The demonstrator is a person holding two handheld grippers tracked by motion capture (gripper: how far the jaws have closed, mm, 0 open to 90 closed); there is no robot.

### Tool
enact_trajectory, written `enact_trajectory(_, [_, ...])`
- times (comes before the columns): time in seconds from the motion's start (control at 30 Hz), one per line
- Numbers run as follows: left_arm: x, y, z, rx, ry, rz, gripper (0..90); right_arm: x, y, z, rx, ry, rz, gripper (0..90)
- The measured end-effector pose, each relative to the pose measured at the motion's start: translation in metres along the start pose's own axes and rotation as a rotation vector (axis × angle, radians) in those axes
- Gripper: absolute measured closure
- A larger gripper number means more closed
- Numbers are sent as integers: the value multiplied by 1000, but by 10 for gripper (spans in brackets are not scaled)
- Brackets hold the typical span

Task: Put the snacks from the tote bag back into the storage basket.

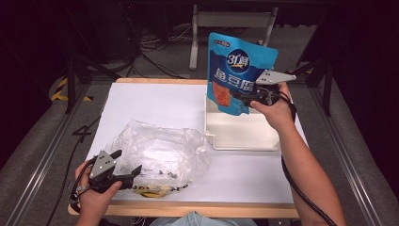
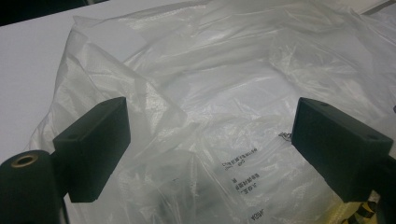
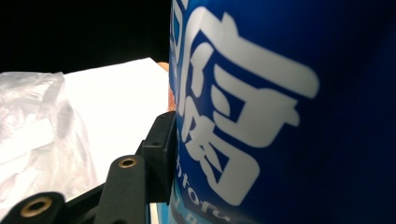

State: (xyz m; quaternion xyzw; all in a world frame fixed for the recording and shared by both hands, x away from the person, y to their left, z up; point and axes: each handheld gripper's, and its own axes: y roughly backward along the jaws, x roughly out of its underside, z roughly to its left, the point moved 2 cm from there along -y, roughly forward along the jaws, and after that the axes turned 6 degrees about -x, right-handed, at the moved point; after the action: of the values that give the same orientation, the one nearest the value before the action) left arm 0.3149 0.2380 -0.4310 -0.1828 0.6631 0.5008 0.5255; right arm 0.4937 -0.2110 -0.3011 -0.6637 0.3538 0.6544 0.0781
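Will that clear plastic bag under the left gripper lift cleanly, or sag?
The clear plastic bag lies crumpled and thin, so it probably flops and drapes. Its glossy film may slip between the open left gripper. It looks light.

Snack pouch [image 1: 237,70]: bright blue, white characters, orange-red window lower left (dark blue round logo up top). Plastic bag [image 1: 157,155]: clear, milky-white creases, small black print, yellow-black bit at near edge. Tray [image 1: 242,134]: cream-white. Table [image 1: 155,101]: white top, light wood rim. Both gripper bodies black with grey plates. Floor far left: yellow-black hazard tape [image 1: 60,89].
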Motion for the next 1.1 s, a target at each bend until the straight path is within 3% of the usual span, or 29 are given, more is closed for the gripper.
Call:
enact_trajectory(0.57, [0,0,0,-1,-1,-1,127,30,-8,-14,21,-32,50,513])
enact_trajectory(1.1, [0,0,0,1,-1,2,127,59,-19,-16,1,-78,57,510])
